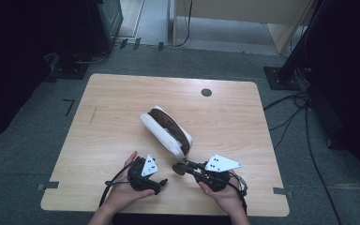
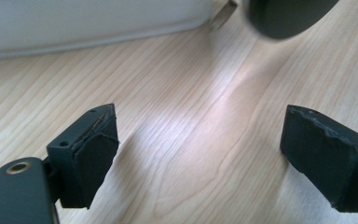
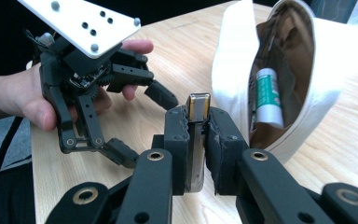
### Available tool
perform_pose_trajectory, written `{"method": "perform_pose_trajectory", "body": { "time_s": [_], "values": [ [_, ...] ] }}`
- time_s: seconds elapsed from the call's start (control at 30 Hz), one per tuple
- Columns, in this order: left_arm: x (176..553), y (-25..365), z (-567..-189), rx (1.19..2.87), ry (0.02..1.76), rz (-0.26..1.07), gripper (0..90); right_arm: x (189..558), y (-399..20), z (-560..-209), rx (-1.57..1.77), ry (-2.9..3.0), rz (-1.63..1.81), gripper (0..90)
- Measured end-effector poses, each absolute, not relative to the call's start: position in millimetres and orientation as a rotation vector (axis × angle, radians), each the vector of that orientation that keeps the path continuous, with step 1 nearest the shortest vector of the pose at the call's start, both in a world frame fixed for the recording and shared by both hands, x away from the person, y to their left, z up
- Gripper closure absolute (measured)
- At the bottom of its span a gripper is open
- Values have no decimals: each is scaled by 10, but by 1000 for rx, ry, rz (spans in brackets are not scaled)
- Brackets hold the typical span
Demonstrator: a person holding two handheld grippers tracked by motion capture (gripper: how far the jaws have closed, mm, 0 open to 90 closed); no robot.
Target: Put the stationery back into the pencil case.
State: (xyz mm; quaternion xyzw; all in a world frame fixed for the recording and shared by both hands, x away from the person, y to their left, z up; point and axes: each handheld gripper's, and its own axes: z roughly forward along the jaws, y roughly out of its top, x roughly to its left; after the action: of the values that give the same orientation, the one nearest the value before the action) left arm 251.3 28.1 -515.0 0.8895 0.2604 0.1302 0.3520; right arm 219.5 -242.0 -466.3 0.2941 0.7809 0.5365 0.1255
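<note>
Right gripper (image 3: 196, 140): jaws pressed on a slim metal piece (image 3: 197, 135), flat and silvery with a dark centre strip and a rounded top end that stands just clear of the pads. What it is cannot be told. Jaw pads black, rubbery, edges chipped and ragged.

In the high view the right gripper (image 1: 180, 167) sits near the front edge of the table (image 1: 122, 93), tips pointing left toward the pouch's near end.

Left gripper (image 2: 198, 154): jaws spread wide, nothing between them, bare wood below. Pads matt black, worn at the corners. In the high view it (image 1: 161, 183) lies in the left hand (image 1: 126, 190), front left of the pouch. Seen from the right gripper view, the left gripper (image 3: 140, 126) is all black linkage with a white plate on top.

Pouch (image 1: 166, 130): white, soft, oblong with rounded ends, lying at a slant mid-table, mouth open. Fabric looks finely woven; lining brown. Inside, a small white tube (image 3: 266, 95) with a green band leans against the lining.

Table: pale wood-grain top, rounded corners, one dark round hole (image 1: 206, 92) near the far edge. Grey carpet around.
</note>
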Motion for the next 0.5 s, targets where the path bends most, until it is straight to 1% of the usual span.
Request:
{"method": "perform_pose_trajectory", "body": {
  "time_s": [0.07,0.2,0.5],
  "values": [
    [2526,337,-5141,2295,707,332,101,2193,-2440,-4621,864,2266,1566,797],
    [2539,451,-5140,2290,753,360,101,2177,-2477,-4525,876,2238,1573,797],
    [2606,602,-5111,2309,848,374,100,2191,-2542,-4285,899,2192,1573,797]
  ]
}}
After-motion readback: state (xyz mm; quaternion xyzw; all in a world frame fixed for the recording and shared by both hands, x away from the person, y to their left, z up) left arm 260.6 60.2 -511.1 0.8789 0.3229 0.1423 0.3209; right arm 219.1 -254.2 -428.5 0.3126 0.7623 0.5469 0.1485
